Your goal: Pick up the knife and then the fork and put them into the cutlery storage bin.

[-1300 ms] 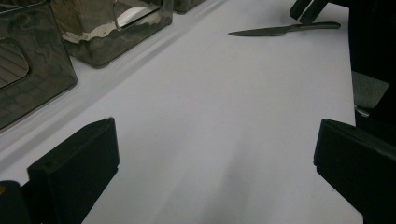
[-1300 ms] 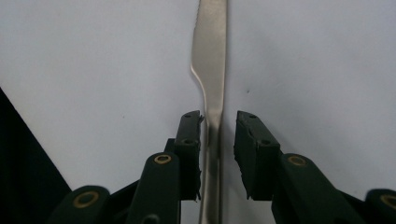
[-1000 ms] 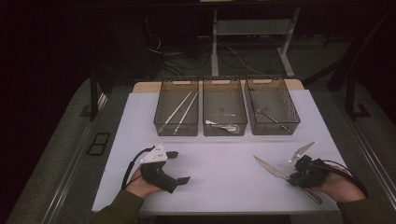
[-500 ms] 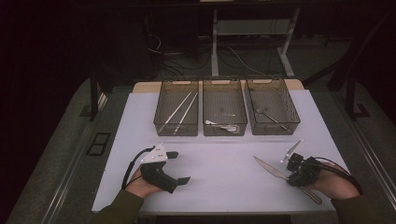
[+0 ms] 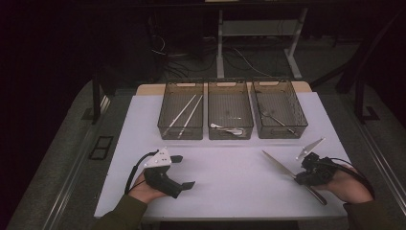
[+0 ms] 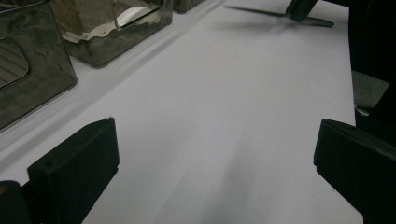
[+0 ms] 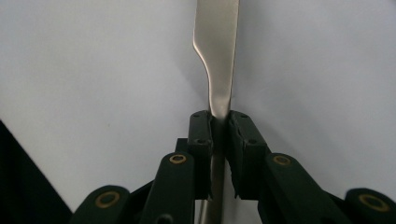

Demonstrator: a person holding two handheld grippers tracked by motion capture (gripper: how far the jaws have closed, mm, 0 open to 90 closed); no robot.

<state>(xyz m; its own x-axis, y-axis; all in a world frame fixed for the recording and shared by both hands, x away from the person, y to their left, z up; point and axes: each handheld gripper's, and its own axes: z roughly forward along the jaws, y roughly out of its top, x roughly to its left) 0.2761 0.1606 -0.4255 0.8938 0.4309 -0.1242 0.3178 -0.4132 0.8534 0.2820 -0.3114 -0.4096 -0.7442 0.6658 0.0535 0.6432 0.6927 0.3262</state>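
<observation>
Step in hand, as judged: knife (image 5: 287, 171) gripped at the handle neck by the right gripper (image 7: 219, 135), jaws closed on it, low over the white desk (image 5: 230, 177) (near right). Next is likely a carry toward a bin (image 5: 279, 108). Left gripper (image 5: 178, 171) is held wide, empty. The clamp is confirmed in the right gripper view; bin layout is given by the high view.
</observation>
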